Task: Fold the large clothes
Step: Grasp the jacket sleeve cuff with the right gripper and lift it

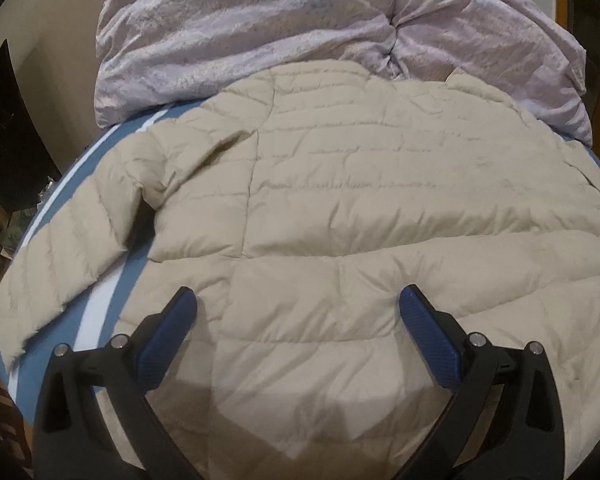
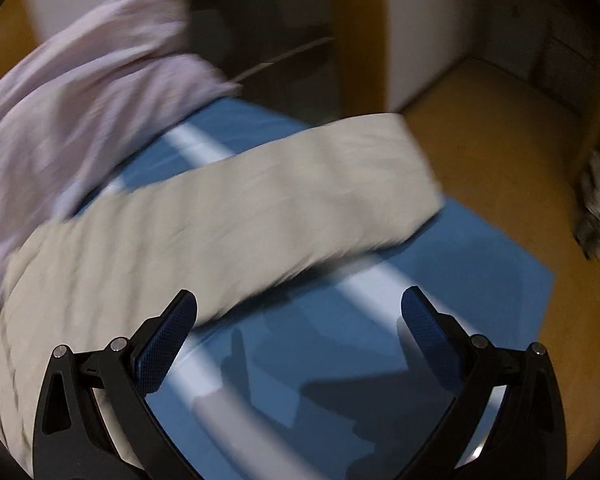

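While the beige quilted puffer jacket [image 1: 320, 200] lies spread flat on the blue white-striped bed sheet [image 2: 320, 360], folding has seemingly not begun. Both the left gripper [image 1: 298, 300] and right gripper [image 2: 299, 300] hover wide apart, empty. Next, the right one likely needs to grasp the outstretched sleeve [image 2: 320, 184] and fold it inward.

Claw: the right claw [image 2: 299, 308] sits at the bottom of the frame, blue-padded fingers [image 2: 164, 340] spread wide, gripping nothing.
Sleeve: a beige quilted jacket sleeve [image 2: 260, 200] runs from lower left to centre right, blurred.
Bed: a blue sheet [image 2: 440, 272] with pale stripes lies under the sleeve.
Bedding: a crumpled lilac quilt [image 2: 80, 100] fills the upper left.
Floor: tan floor [image 2: 500, 140] shows at right.
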Tool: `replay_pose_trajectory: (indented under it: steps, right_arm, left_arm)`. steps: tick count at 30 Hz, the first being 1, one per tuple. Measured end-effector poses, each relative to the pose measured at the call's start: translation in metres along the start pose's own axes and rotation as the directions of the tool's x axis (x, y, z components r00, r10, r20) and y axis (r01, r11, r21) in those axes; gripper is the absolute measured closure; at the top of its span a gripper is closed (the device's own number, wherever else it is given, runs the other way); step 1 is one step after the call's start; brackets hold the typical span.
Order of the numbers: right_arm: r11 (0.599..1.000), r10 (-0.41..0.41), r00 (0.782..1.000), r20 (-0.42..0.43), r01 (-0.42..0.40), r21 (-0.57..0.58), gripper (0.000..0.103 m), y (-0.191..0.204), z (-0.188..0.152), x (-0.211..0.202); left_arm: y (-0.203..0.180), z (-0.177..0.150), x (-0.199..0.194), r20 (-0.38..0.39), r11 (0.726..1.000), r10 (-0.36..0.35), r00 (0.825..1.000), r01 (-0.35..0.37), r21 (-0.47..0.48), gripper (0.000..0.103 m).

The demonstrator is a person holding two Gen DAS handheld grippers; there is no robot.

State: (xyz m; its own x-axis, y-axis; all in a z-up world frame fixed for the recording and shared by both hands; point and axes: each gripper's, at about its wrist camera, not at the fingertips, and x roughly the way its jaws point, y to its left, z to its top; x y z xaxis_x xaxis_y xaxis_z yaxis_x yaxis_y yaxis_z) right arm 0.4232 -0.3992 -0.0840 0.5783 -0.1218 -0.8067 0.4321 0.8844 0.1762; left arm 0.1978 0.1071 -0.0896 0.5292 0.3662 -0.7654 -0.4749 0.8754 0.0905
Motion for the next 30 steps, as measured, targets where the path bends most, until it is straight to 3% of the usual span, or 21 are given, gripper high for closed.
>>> replay_pose_trajectory:
  steps: [6, 13, 17, 19, 22, 26, 30]
  right_arm:
    - [0.984, -0.097, 0.995, 0.029, 0.091, 0.152, 0.001, -0.048, 0.034, 0.026]
    - [0.968, -0.052, 0.999, 0.004, 0.049, 0.247, 0.031, -0.068, 0.038, 0.045]
    - [0.973, -0.087, 0.996, 0.012, 0.082, 0.216, 0.049, -0.061, 0.036, 0.046]
    - [0.978, -0.075, 0.997, 0.017, 0.070, 0.199, 0.075, -0.058, 0.034, 0.046]
    - [0.982, -0.056, 0.998, 0.027, 0.050, 0.184, 0.093, -0.053, 0.037, 0.042]
    - [0.994, -0.063, 0.993, 0.101, 0.054, 0.093, 0.095, -0.024, 0.039, 0.020]
    - [0.999, 0.015, 0.985, 0.173, -0.007, -0.045, 0.095, 0.029, 0.035, -0.010]
  left_arm:
    - [-0.001, -0.002, 0.008, -0.015, 1.000, 0.002, 1.000, -0.002, 0.000, 0.002]
    - [0.000, -0.004, 0.012, -0.034, 1.000, -0.008, 0.999, 0.008, -0.008, 0.002]
    - [0.001, -0.003, 0.013, -0.038, 1.000, -0.013, 0.999, 0.013, -0.013, 0.002]
    - [0.001, -0.004, 0.013, -0.041, 1.000, -0.018, 0.999, 0.017, -0.018, 0.002]
    - [0.001, -0.003, 0.015, -0.046, 0.999, -0.024, 0.999, 0.023, -0.024, 0.002]
    - [0.002, -0.003, 0.016, -0.051, 0.999, -0.037, 0.998, 0.035, -0.035, 0.002]
    - [0.003, -0.003, 0.016, -0.052, 0.999, -0.040, 0.998, 0.038, -0.036, 0.002]
